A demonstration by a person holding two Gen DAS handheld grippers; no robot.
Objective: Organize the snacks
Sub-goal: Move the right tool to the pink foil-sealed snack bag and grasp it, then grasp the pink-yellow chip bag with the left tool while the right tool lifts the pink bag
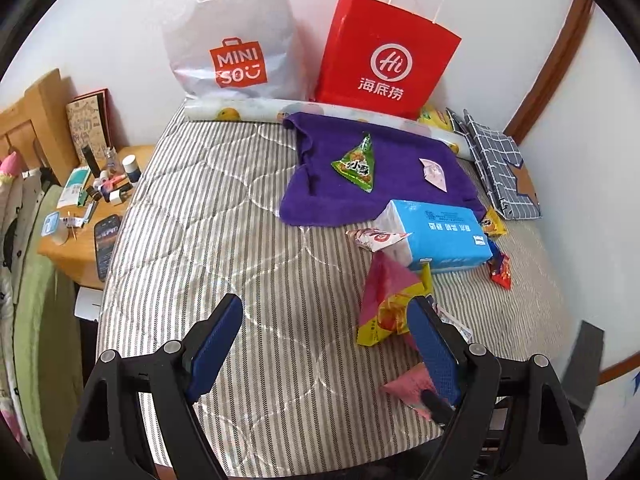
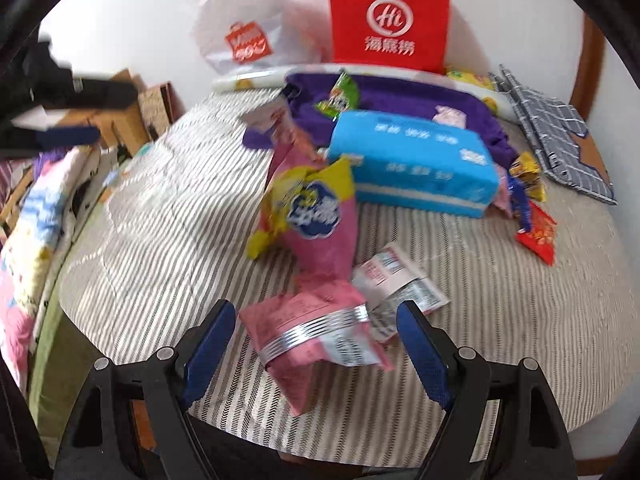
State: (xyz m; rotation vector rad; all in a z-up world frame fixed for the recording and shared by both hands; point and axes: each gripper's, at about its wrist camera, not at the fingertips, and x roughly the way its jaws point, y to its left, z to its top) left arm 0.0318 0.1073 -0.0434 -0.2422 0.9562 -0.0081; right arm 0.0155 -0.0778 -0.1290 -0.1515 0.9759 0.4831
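Note:
Snacks lie scattered on a striped mattress [image 1: 208,216]. My left gripper [image 1: 324,346] is open over bare mattress; a pink-and-yellow snack bag [image 1: 388,304] stands just beyond its right finger. In the right wrist view, my right gripper [image 2: 318,340] is open above a small pink packet with a silver stripe [image 2: 316,332]. The packet lies between the fingers and the pads do not touch it. The pink-and-yellow bag [image 2: 312,208] lies just past it. A green triangular pack [image 1: 354,166] rests on a purple towel [image 1: 384,148]. A red packet [image 2: 538,236] lies to the right.
A blue tissue pack [image 1: 444,236] lies mid-bed. A red paper bag [image 1: 388,52] and a white Miniso bag [image 1: 236,40] lean on the back wall. A cluttered wooden nightstand [image 1: 80,216] is left of the bed, and folded checked cloth [image 1: 496,168] lies at the right.

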